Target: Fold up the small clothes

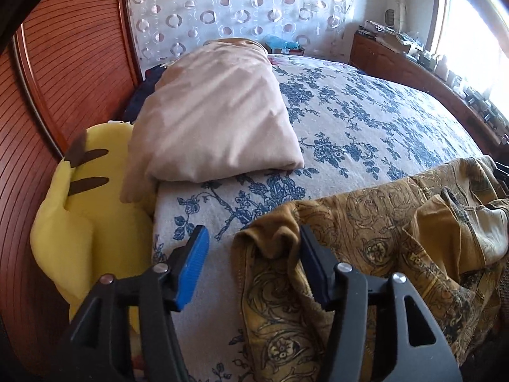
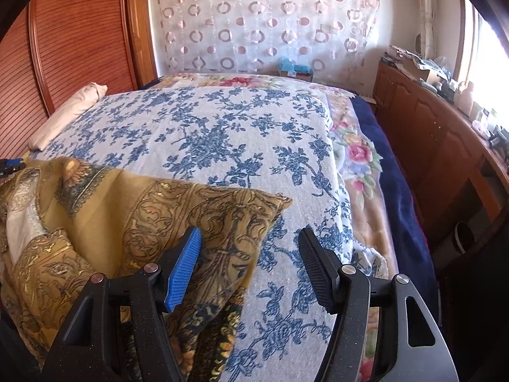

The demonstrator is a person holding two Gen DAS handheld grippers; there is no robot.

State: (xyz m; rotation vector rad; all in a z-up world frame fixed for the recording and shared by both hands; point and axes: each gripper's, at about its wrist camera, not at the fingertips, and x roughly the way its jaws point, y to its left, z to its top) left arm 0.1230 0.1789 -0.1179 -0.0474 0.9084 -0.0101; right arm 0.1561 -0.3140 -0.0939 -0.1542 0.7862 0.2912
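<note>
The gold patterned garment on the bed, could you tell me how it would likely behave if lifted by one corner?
The gold patterned garment already lies crumpled in soft folds, so it probably hangs limp. It looks thin, so likely light. It might drag across the floral bedspread rather than slide freely.

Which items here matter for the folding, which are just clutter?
Job:
gold patterned garment
left gripper, open
right gripper, open
floral bedspread, work surface

Lying about:
beige pillow
yellow plush toy
cluttered cabinet

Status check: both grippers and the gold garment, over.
Left gripper open, straddling a bunched edge of the gold patterned garment. Right gripper open over its corner. Garment rumpled, unfolded on the blue floral bedspread. Beige pillow clear of it.
</note>
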